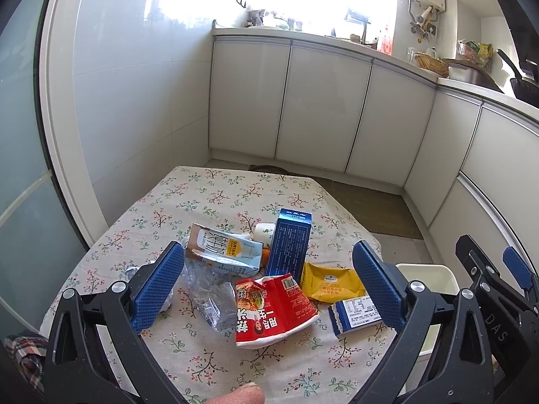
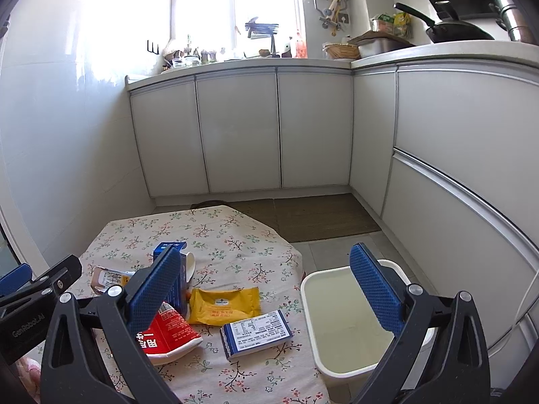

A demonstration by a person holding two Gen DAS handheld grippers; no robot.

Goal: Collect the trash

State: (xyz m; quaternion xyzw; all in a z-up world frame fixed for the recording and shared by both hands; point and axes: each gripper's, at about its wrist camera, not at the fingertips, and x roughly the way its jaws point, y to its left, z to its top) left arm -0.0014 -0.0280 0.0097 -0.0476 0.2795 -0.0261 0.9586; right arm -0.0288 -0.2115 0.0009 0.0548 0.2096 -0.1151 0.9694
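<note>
Trash lies on a floral tablecloth (image 1: 215,198): a crushed red cup (image 1: 274,306), a clear plastic bottle (image 1: 209,298), a milk carton (image 1: 222,252), an upright blue box (image 1: 291,244), a yellow wrapper (image 1: 331,284) and a blue-white packet (image 1: 355,311). My left gripper (image 1: 267,289) hovers open above the red cup and bottle, holding nothing. My right gripper (image 2: 266,296) is open and empty, over the yellow wrapper (image 2: 224,304) and the blue-white packet (image 2: 257,333). A white bin (image 2: 311,286) stands at the table's right, with the right finger over it.
White kitchen cabinets (image 2: 242,131) run along the back and right, with a brown floor mat (image 2: 313,217) before them. The counter holds a wok (image 2: 451,30), a basket and bottles. A person's fingertip (image 1: 241,395) shows at the bottom of the left wrist view.
</note>
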